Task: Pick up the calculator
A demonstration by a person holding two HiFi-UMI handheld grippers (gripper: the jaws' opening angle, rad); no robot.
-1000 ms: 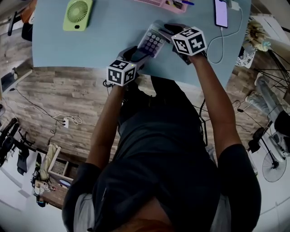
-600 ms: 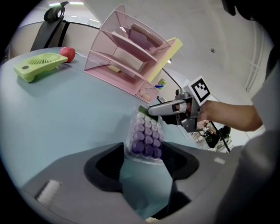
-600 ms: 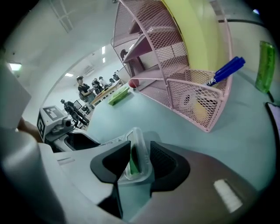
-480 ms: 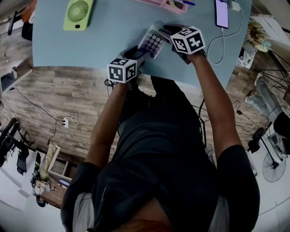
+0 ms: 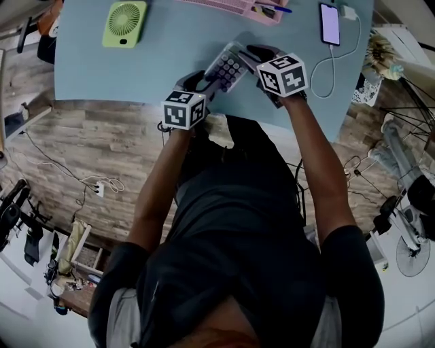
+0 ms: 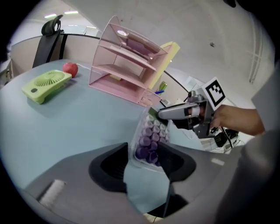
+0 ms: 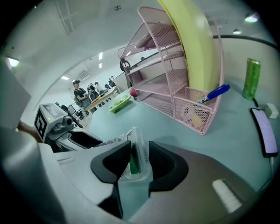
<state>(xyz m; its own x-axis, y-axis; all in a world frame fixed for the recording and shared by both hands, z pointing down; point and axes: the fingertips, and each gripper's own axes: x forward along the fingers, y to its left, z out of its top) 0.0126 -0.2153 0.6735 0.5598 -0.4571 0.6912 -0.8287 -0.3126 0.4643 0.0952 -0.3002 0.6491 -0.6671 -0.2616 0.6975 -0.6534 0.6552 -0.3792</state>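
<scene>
The calculator [image 5: 228,66], clear-cased with purple keys, is tilted over the near edge of the pale blue table [image 5: 136,68], one gripper on each end. My left gripper [image 5: 207,83] is shut on its near end; in the left gripper view the keys [image 6: 151,138] rise from between the jaws of the left gripper [image 6: 146,159]. My right gripper [image 5: 253,54] is shut on the far end, and the right gripper view shows the calculator's edge [image 7: 135,155] pinched in the right gripper [image 7: 139,159]. Each gripper appears in the other's view: the right gripper [image 6: 188,111] and the left gripper [image 7: 65,127].
A green fan [image 5: 124,22] lies at the table's far left. A pink wire rack [image 7: 175,83] with a blue pen [image 7: 212,94] stands behind the calculator. At the right lies a phone [image 5: 330,20] on a cable, with a green can [image 7: 250,78] beyond it. A red apple [image 6: 69,68] sits by the fan.
Both grippers keep their hold on the calculator. The left gripper's marker cube has turned slightly, and the head view has shifted a little.
</scene>
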